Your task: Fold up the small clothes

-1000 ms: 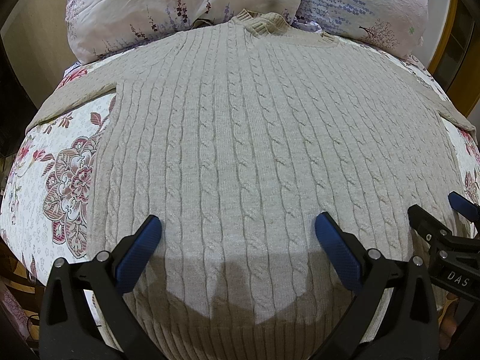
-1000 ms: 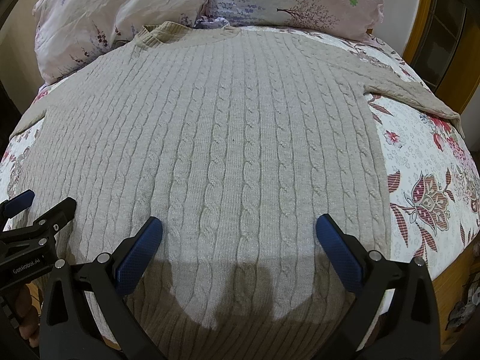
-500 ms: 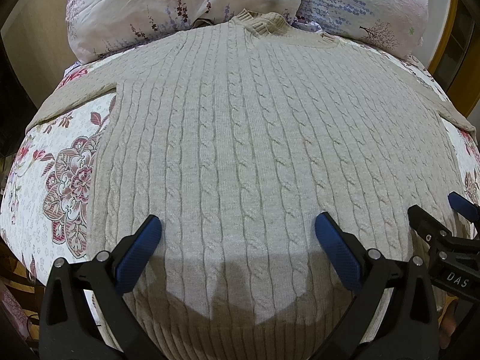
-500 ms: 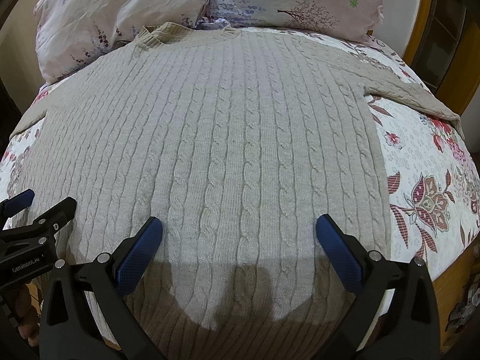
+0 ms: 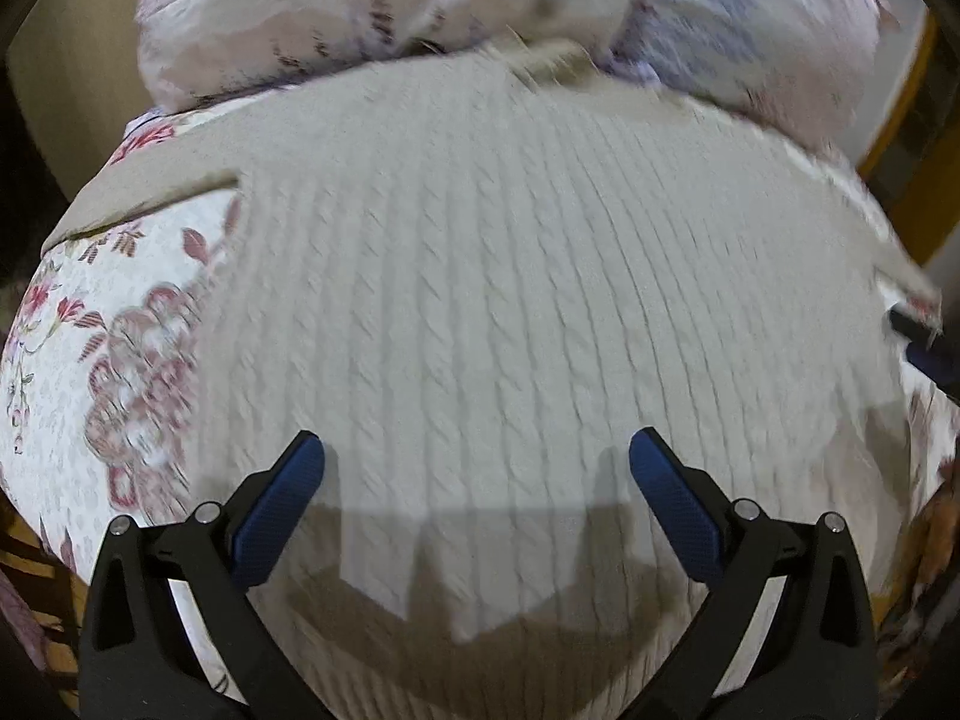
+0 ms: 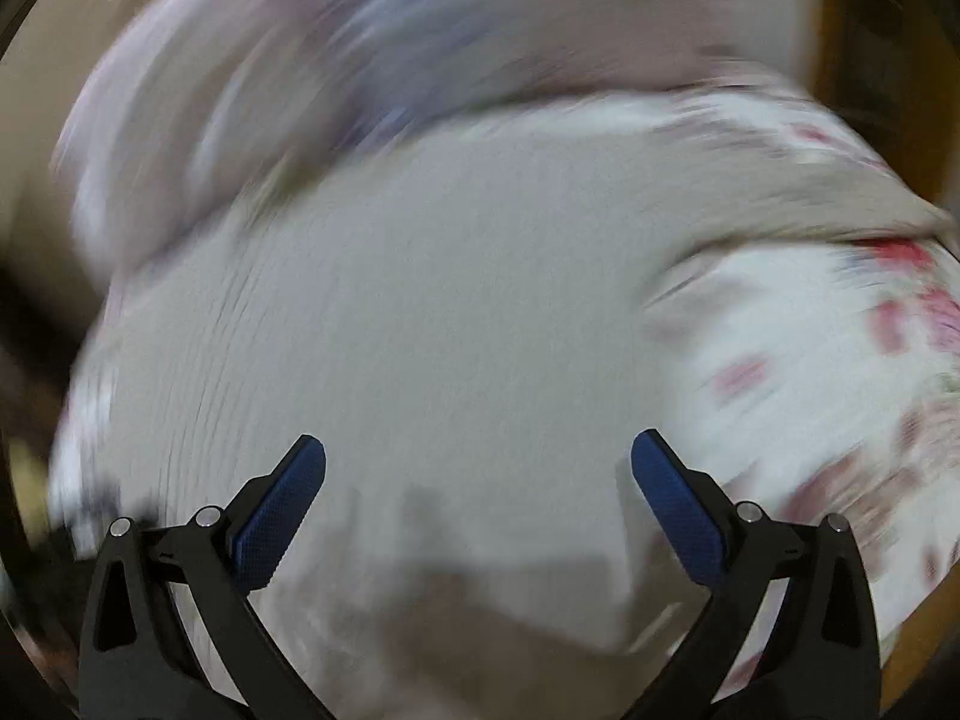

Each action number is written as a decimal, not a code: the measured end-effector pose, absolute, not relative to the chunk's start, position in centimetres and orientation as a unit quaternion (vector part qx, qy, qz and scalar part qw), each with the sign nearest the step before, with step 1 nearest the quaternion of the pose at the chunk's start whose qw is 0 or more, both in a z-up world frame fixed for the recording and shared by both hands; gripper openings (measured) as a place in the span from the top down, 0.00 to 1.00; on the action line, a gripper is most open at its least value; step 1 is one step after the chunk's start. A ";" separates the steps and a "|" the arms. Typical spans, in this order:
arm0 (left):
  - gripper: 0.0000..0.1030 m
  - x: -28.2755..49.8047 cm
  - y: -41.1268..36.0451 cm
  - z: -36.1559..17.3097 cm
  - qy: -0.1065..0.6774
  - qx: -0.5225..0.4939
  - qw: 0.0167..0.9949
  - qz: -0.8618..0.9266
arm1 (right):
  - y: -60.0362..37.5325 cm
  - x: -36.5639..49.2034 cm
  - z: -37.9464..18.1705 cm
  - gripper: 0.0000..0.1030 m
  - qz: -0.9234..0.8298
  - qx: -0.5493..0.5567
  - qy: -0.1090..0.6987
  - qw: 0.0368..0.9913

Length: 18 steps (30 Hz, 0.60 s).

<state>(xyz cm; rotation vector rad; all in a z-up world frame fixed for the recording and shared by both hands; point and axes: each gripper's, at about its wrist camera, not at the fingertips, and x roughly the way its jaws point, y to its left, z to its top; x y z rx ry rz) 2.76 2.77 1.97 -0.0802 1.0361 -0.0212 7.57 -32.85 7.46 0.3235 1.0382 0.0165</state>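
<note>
A beige cable-knit sweater lies flat on the bed, collar toward the pillows and sleeves spread to both sides. It also shows in the blurred right wrist view, with its right sleeve stretched across the floral sheet. My left gripper is open and empty above the sweater's lower body. My right gripper is open and empty above the sweater's lower right part. A tip of the right gripper shows at the far right edge of the left wrist view.
Two floral pillows lie at the head of the bed beyond the collar. The floral bedsheet shows on both sides of the sweater. A wooden bed frame stands at the right.
Both views have turned blurry from motion. The right gripper has swung to the right and forward, so the right sleeve and sheet fill more of its view. The left gripper has shifted slightly.
</note>
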 end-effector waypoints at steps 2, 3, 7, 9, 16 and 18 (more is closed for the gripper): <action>0.02 3.7 4.2 2.8 0.479 -0.060 0.876 -0.002 | -40.5 9.8 8.3 0.09 -0.060 0.234 0.462 0.853; 0.02 4.4 5.0 3.2 0.470 -0.067 0.880 0.005 | -44.0 10.5 8.4 0.13 -0.089 0.271 0.447 0.848; 0.02 6.3 7.2 4.1 0.444 -0.082 0.892 0.032 | -57.6 12.4 7.3 0.23 -0.213 0.389 0.399 0.803; 0.02 7.0 8.2 4.5 0.434 -0.083 0.896 0.053 | -62.1 12.7 6.2 0.24 -0.254 0.428 0.381 0.779; 0.02 8.6 13.8 5.5 0.428 -0.115 0.885 0.140 | -65.9 15.2 2.2 0.92 -0.281 0.441 0.400 0.753; 0.02 8.7 15.4 5.9 0.418 -0.129 0.886 0.153 | -64.4 16.3 3.5 0.92 -0.285 0.395 0.396 0.779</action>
